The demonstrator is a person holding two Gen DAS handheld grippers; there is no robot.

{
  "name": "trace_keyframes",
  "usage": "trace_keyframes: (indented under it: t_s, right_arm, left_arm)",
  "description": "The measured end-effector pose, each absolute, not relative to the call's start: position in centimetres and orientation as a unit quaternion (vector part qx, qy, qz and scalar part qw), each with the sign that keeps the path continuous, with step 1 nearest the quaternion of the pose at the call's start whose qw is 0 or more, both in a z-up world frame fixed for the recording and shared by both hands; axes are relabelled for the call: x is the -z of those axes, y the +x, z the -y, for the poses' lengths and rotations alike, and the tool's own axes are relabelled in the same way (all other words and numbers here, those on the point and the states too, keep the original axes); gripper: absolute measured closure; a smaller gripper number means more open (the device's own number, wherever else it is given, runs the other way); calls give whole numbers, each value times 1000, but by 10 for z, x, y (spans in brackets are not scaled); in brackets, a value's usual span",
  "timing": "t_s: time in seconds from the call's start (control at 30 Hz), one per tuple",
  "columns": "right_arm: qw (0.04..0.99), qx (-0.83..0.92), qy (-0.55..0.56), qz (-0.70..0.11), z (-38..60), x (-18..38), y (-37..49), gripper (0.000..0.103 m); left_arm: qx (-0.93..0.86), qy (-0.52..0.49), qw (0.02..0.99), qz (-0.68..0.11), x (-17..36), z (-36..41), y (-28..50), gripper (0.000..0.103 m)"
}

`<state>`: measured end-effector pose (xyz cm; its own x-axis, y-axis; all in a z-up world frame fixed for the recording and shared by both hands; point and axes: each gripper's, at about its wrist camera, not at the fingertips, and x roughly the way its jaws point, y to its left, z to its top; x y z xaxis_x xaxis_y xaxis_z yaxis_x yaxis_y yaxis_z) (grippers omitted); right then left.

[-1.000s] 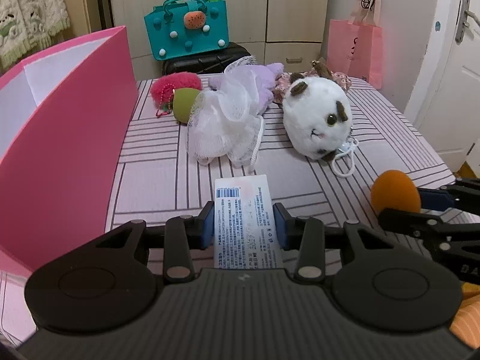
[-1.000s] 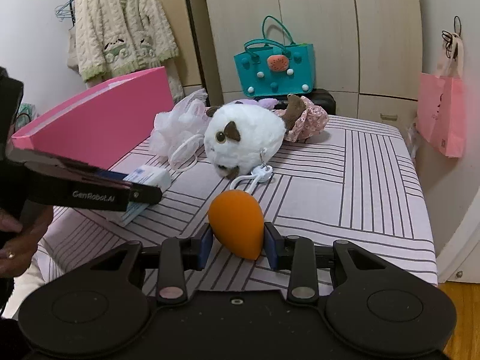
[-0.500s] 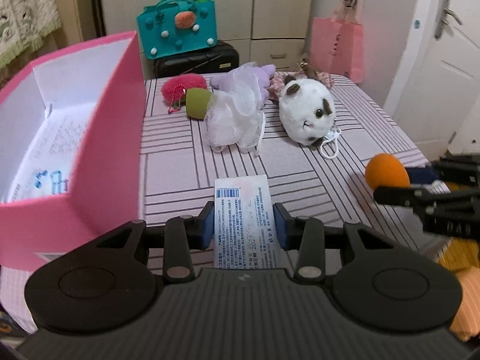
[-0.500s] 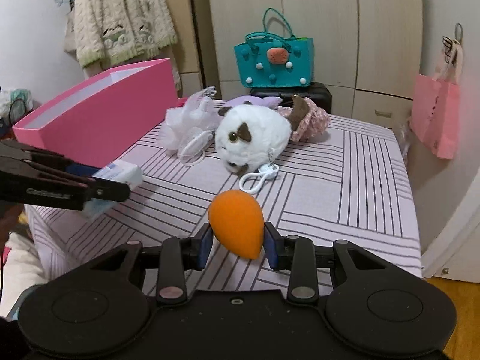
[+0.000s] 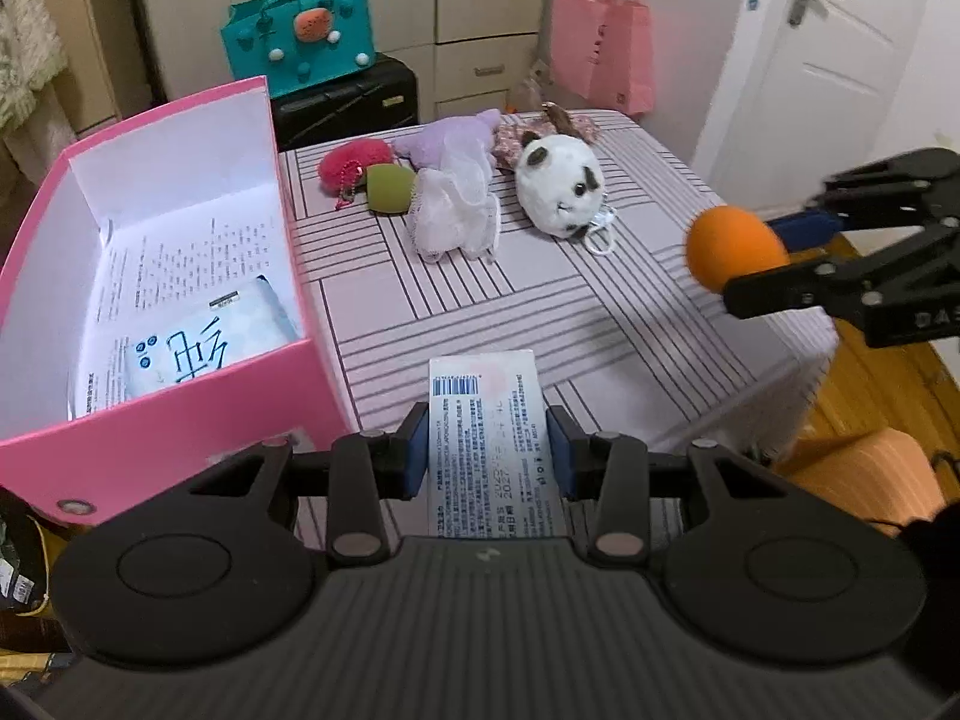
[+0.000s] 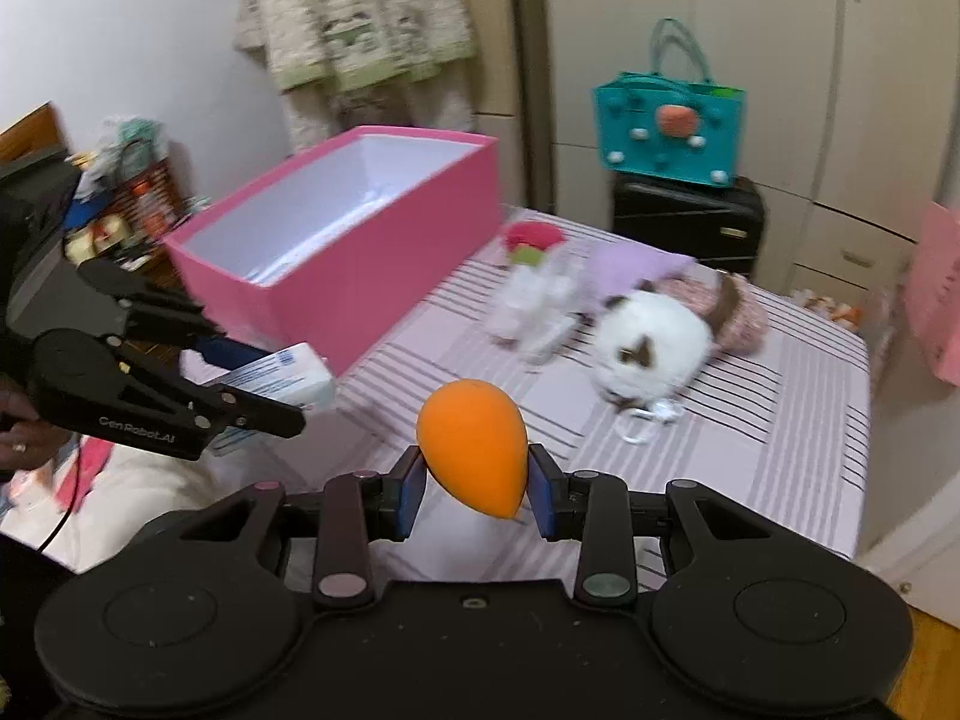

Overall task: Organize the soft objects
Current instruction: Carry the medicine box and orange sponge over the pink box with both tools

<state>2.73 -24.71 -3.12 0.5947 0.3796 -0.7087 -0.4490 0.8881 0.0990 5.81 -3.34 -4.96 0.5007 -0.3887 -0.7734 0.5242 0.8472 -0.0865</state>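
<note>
My left gripper (image 5: 487, 457) is shut on a white tissue pack (image 5: 491, 438) and holds it above the table's front edge, just right of the open pink box (image 5: 180, 420). My right gripper (image 6: 474, 489) is shut on an orange egg-shaped sponge (image 6: 473, 453), raised over the table's front right; it also shows in the left wrist view (image 5: 735, 249). A white plush toy (image 5: 561, 195), a white mesh puff (image 5: 456, 213), a green sponge (image 5: 390, 189), a red pompom (image 5: 351, 162) and a purple plush (image 5: 450, 135) lie at the far side.
The pink box holds another tissue pack (image 5: 198, 339) and printed paper. The table has a striped pink cloth (image 5: 540, 312). A teal bag (image 5: 300, 30) on a black suitcase (image 5: 348, 99) and a pink paper bag (image 5: 606, 57) stand behind.
Both grippers have risen and drawn back with their loads. The left one now looks down into the pink box. The right one has swung left, toward the box.
</note>
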Motion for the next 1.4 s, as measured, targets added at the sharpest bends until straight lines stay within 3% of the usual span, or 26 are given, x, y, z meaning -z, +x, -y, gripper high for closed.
trace_keyframes:
  t_s: [0.33, 0.83, 1.03, 1.4]
  right_arm:
    - [869, -284, -58, -400, 210, 3, 48, 62]
    - [874, -347, -114, -319, 129, -19, 118, 62]
    - [870, -359, -170, -290, 84, -15, 159, 62]
    - [812, -375, -288, -342, 31, 18, 237, 62]
  left_arm:
    - [252, 68, 882, -392, 9, -16, 50, 64]
    - [185, -1, 916, -357, -1, -78, 127, 64]
    - [157, -31, 913, -376, 11, -84, 187, 64]
    - [101, -43, 889, -445, 43, -90, 271, 64]
